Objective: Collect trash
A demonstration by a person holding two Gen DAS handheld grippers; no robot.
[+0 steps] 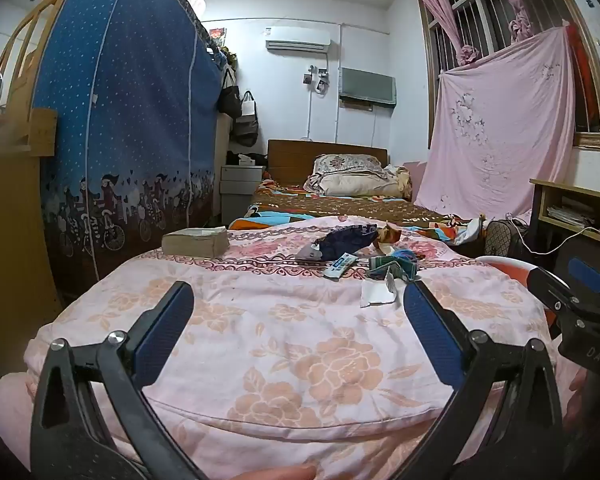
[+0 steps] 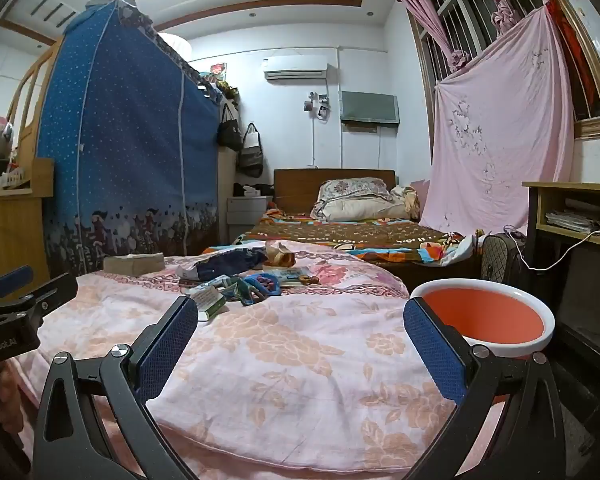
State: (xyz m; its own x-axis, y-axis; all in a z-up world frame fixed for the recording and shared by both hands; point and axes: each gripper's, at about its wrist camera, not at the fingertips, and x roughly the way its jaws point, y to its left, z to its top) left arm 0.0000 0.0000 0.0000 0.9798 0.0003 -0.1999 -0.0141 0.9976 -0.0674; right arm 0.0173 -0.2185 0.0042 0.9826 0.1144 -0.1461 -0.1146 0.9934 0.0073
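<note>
Pink floral quilt (image 1: 284, 344) covers the near bed, and the trash sits in a loose cluster toward its far end: a dark blue wrapper (image 1: 346, 238), a blue-and-white packet (image 1: 341, 265), a crumpled white scrap (image 1: 376, 293) nearest the grippers, and some green and blue bits just beside it. The left gripper (image 1: 298, 334) and the right gripper (image 2: 300, 354) both hover over bare quilt with jaws spread wide and nothing between them, pointing slightly downward. The orange bin (image 2: 484, 316) stands off the quilt's right edge, close to the right gripper (so that hand likely has the shorter carry). I'd start with the white scrap, since it lies nearest and apart from the rest; come in low, straddle it, and pinch only the paper, because soft bedding bunches easily into the pads. The book-like block (image 1: 196, 242) at far left looks like no trash.
</note>
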